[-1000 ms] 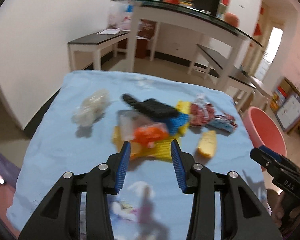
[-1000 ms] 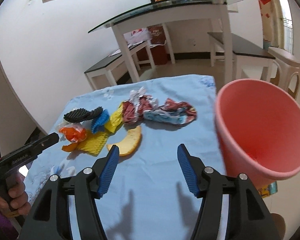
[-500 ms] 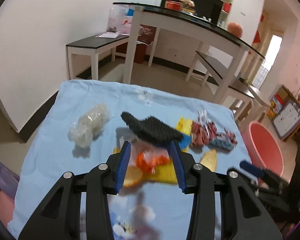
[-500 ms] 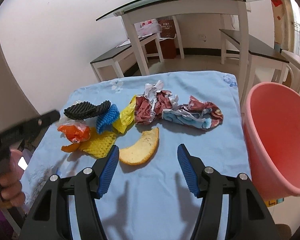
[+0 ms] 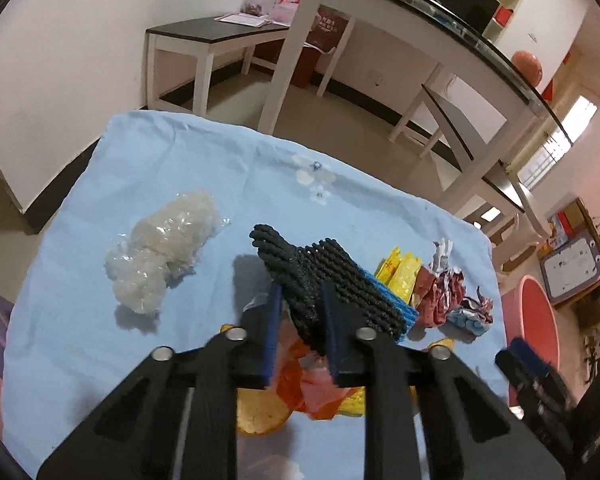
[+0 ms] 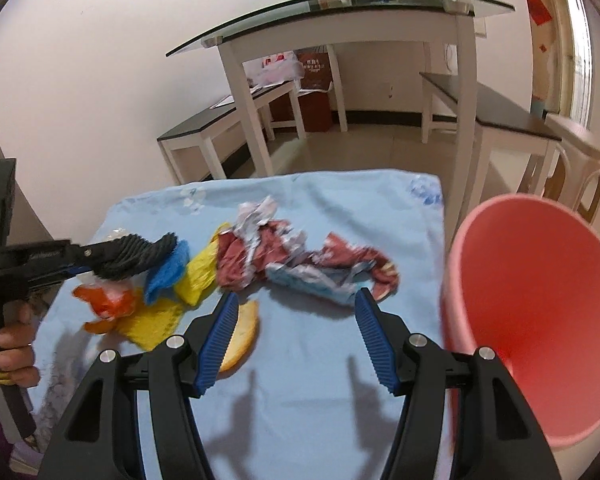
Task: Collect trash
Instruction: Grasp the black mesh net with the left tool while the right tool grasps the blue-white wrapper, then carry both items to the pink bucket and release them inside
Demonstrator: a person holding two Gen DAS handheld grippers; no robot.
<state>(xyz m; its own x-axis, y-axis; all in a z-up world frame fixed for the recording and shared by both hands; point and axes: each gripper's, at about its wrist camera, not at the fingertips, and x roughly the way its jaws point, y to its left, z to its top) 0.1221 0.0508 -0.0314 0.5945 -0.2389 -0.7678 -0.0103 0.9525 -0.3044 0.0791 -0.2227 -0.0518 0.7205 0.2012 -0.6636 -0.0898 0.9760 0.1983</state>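
Left claw nips black foam netting on the heap; right claw hangs agape.

The black foam net [image 5: 324, 280] looks light, soft and springy; it lies atop the litter heap on the blue-clothed worktop [image 5: 180, 168], clenched near one end by the left claw [image 5: 298, 312]. The right claw [image 6: 294, 320] is spread wide over the foil wrappers [image 6: 300, 256], beside the pink bucket [image 6: 540, 320]. Red marks on a yellow wrapper [image 5: 400, 274] are unreadable.
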